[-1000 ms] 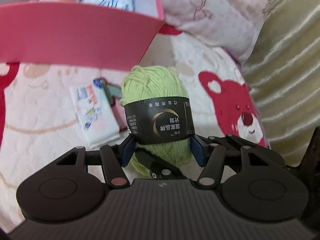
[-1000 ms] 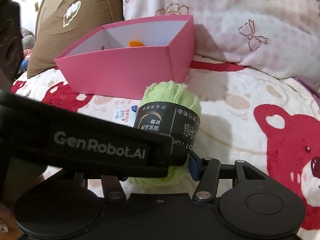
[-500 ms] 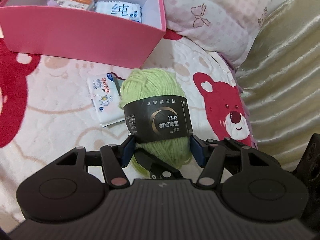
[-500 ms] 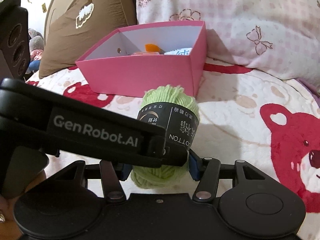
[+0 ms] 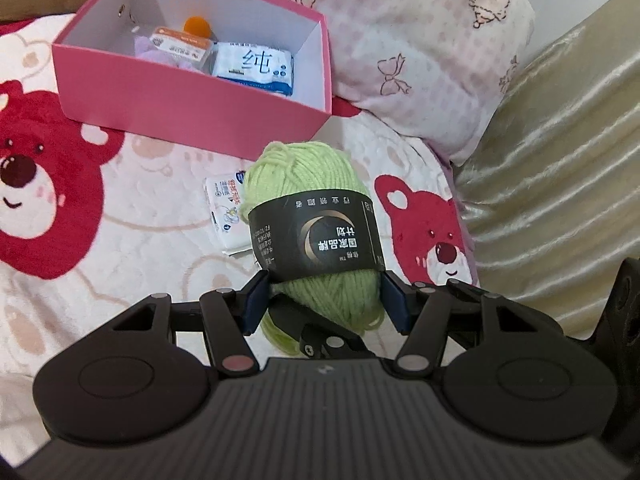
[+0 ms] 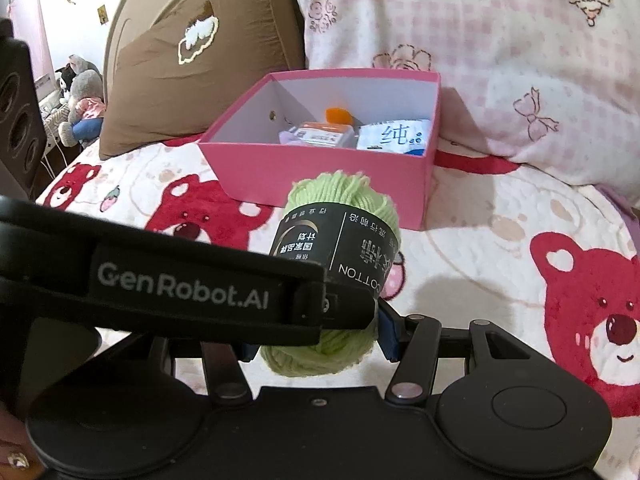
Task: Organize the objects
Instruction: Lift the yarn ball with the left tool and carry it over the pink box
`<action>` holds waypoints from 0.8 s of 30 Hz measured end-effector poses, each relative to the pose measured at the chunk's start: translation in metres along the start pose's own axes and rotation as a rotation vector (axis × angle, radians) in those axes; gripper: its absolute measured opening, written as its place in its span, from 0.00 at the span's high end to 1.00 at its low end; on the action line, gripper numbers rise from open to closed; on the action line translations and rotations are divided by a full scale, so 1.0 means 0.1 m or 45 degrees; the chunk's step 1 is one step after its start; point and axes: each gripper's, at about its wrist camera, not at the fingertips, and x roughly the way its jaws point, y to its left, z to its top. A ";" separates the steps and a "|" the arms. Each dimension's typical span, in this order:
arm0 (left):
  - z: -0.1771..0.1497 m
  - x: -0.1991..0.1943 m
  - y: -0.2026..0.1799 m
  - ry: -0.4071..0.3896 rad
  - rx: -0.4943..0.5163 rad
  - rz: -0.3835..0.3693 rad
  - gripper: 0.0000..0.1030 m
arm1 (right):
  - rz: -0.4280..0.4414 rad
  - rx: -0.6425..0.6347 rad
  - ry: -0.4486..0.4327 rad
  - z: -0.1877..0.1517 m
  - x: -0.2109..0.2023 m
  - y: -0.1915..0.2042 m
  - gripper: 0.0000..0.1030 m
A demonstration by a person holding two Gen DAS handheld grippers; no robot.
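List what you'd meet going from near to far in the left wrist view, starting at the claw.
left claw, shut on the green yarn ball → small white packet lying on the bear blanket → pink box → white tissue pack inside it → pink checked pillow.

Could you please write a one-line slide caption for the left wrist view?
Left tool grips a green yarn ball above the bear-print blanket, facing the part-filled pink box.
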 end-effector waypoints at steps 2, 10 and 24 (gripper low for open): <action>0.01 -0.07 -0.02 -0.013 0.005 -0.004 0.44 | 0.000 0.004 0.003 0.03 -0.05 0.04 0.42; 0.00 -0.26 -0.05 -0.043 0.031 -0.001 0.44 | -0.008 -0.028 -0.006 0.09 -0.18 0.17 0.42; 0.11 -0.53 -0.27 -0.121 0.153 0.090 0.44 | 0.026 -0.044 -0.065 0.25 -0.33 0.27 0.42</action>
